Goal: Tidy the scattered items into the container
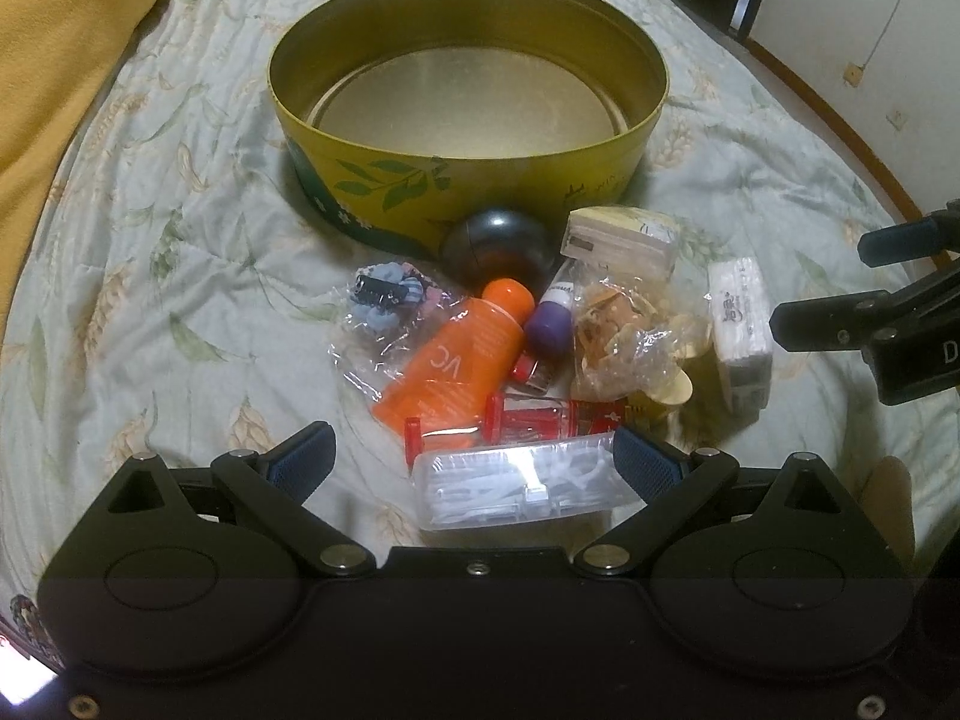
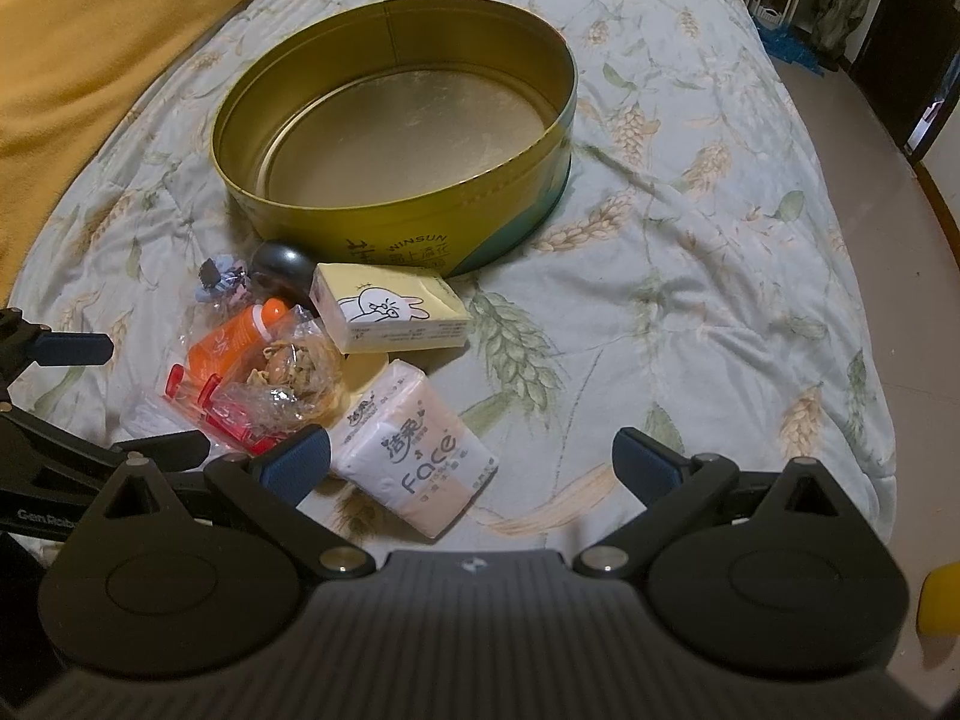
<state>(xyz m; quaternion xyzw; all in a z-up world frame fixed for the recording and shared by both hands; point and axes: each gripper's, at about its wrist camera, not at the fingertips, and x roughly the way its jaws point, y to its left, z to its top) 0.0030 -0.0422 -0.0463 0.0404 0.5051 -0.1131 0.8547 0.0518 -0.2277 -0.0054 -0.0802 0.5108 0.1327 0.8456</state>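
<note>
While both my tongs hang spread and hold nothing, the round yellow tin (image 1: 468,138) sits bare at twelve o'clock on the quilt (image 1: 180,276), with the pile just short of its near wall.

Left gripper (image 1: 474,459): its jaws straddle the clear floss-pick box (image 1: 516,489), the right pad close to the box's end, perhaps touching. Risk, as I judge it: a smooth lid and soft bedding, so a squeeze may skid the box sideways or press it into the quilt. The red-capped case (image 1: 540,417) lies against it at twelve o'clock and could get dragged along.

Right gripper (image 2: 471,459): the white tissue pack (image 2: 414,462) lies between its jaws, nearer the left pad. It is soft, and may buckle and slip.

The crinkly bag of rubber bands (image 1: 630,330) overlaps the orange tube (image 1: 456,354) and the purple-capped bottle (image 1: 549,324); lifting one may tumble the others. The dark ball (image 1: 495,246), touching the tin at six o'clock, could roll.

Hard to make out: what the small bag with the blue thing (image 1: 384,297) holds. The yellow tissue box (image 2: 390,312) hides part of the ball in the right view. My arms are cut off.
</note>
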